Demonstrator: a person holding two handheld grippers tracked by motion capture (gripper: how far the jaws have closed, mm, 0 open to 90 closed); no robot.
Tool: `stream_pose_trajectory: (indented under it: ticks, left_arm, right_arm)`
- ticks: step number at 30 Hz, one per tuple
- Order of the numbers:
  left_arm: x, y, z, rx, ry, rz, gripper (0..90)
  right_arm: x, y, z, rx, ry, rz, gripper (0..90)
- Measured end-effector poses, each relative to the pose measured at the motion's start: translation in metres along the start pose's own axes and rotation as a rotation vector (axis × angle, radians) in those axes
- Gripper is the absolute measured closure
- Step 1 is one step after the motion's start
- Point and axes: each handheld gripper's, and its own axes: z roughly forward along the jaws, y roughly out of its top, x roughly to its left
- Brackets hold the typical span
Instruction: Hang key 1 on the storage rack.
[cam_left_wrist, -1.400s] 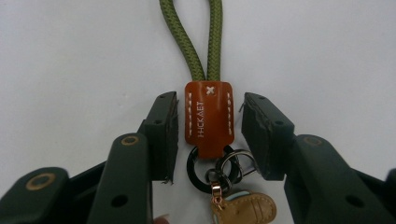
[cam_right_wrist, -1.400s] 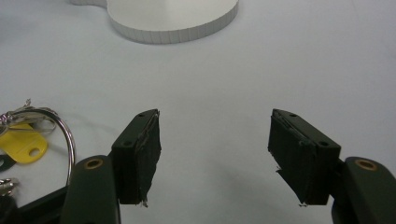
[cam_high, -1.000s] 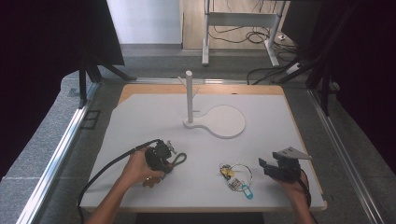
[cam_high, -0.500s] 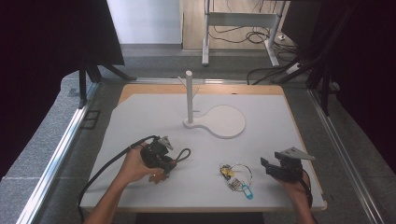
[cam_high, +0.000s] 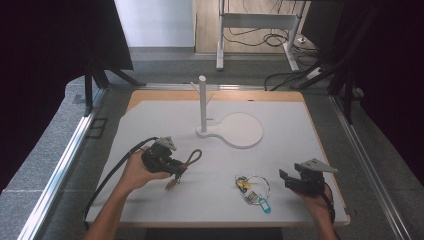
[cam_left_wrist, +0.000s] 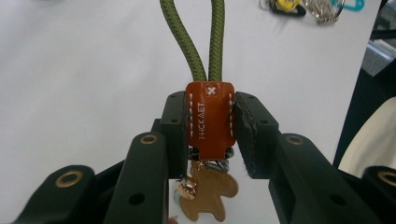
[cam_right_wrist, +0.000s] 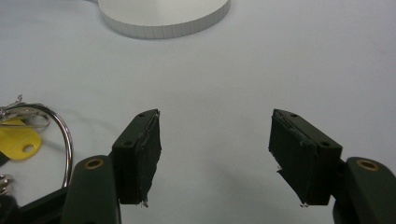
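Note:
My left gripper (cam_high: 176, 167) is shut on a keychain, its pads pressing the orange leather tab (cam_left_wrist: 210, 119) from both sides. The keychain's green rope loop (cam_left_wrist: 196, 42) sticks out past the jaws, and a tan figure-shaped charm (cam_left_wrist: 208, 196) hangs below the tab. In the high view the rope loop (cam_high: 194, 157) points right, just above the white board. A bunch of keys (cam_high: 252, 189) with a yellow and a blue tag lies on the board at the front. My right gripper (cam_high: 286, 180) rests open to the right of it, nothing between its jaws (cam_right_wrist: 215, 149); the key ring (cam_right_wrist: 63, 135) is to its left.
A white post (cam_high: 202, 102) stands upright on a round white base (cam_high: 243, 130) at the middle back of the board (cam_high: 150, 120). The base's edge (cam_right_wrist: 163, 25) lies ahead of my right gripper. Metal rails run along both sides of the table.
My left gripper has lifted a little off the board with the keychain in its jaws. The right gripper and the key bunch have not moved.

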Motion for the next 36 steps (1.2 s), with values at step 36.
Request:
stream_pose_trajectory:
  ticks: [36]
  left_arm:
    - [0.034, 0.015, -0.044, -0.209, -0.051, -0.068, 67.0]
  right_arm:
    - [-0.002, -0.003, -0.002, -0.015, -0.023, 0.015, 35.1]
